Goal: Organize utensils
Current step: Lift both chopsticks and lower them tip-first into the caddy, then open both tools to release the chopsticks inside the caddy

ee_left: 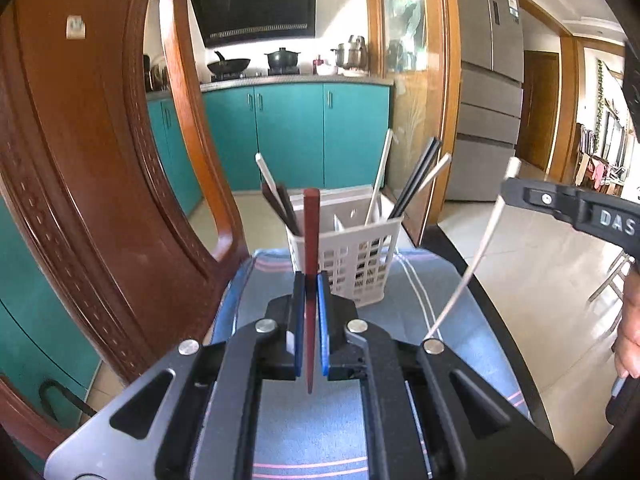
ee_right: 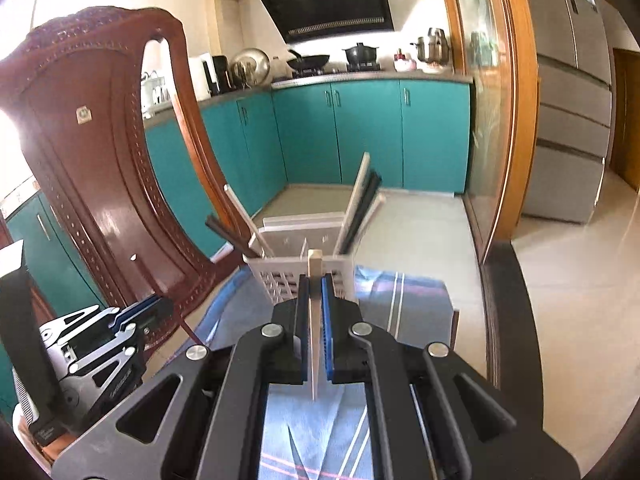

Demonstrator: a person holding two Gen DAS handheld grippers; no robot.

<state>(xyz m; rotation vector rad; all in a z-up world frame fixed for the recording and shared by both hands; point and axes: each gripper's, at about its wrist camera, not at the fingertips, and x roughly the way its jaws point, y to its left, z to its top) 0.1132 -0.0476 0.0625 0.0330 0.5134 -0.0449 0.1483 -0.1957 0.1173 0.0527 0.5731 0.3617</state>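
Left wrist view shows your left gripper (ee_left: pixel 308 292) with its jaws pinching a reddish-brown chopstick (ee_left: pixel 310 240), which stands nearly upright in the middle of the frame. Right wrist view shows your right gripper (ee_right: pixel 315 292) doing the same with a pale cream chopstick (ee_right: pixel 314 276), jaws pressed tight on it. Both sticks are held off the striped blue cloth (ee_left: pixel 304 432) that covers the surface, so you appear to be mid-carry, between pickup and drop.

Just above centre in each view sits the white slotted basket (ee_left: pixel 360 264), standing on the cloth and split by an inner wall into compartments. Dark chopsticks and a white one lean out of its left side; more dark and white ones lean out at the right.

Next, you likely need to bring each tip over the basket's open top, tilt the stick point-down, and pick a compartment; which colour belongs where I cannot tell.
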